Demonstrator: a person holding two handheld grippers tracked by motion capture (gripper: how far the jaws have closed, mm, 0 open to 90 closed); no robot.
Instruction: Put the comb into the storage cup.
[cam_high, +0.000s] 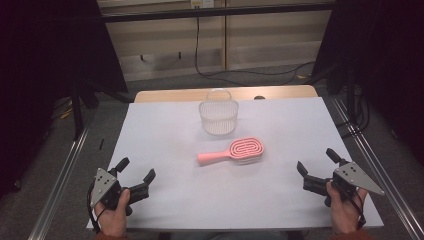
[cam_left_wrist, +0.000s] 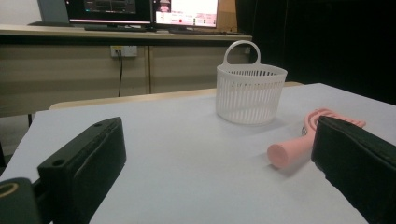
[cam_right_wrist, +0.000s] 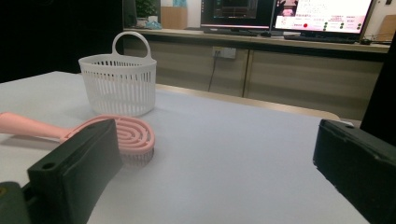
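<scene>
1. Lying flat near the middle of the white table, the pink hairbrush has its round handle pointing toward the person's left and its vented oval head toward the right. A pinch on that smooth handle could let it roll or slide out, because the heavier head would pull down on one end.
2. Closing on the head instead carries its own risk: the bristles face down and the open ribs on top give the pads little to bear on, so the brush may tip or snap free.
3. Standing just beyond the brush, apart from it, is the white slotted basket, its loop handle upright at the far rim. It looks light; a brush pushed forward rather than lifted could nudge it toward the far table edge, and a brush lowered crosswise may catch on the rim or handle, or lean out over the side.
4. Resting near the front left corner, the left gripper has its jaws spread wide with nothing between them; in the left gripper view the handle end sits near one jaw's line, so a careless sweep might knock it.
5. Sitting well apart at the front right, the right gripper also has spread, empty jaws; both reaching at once could collide over the brush.
</scene>
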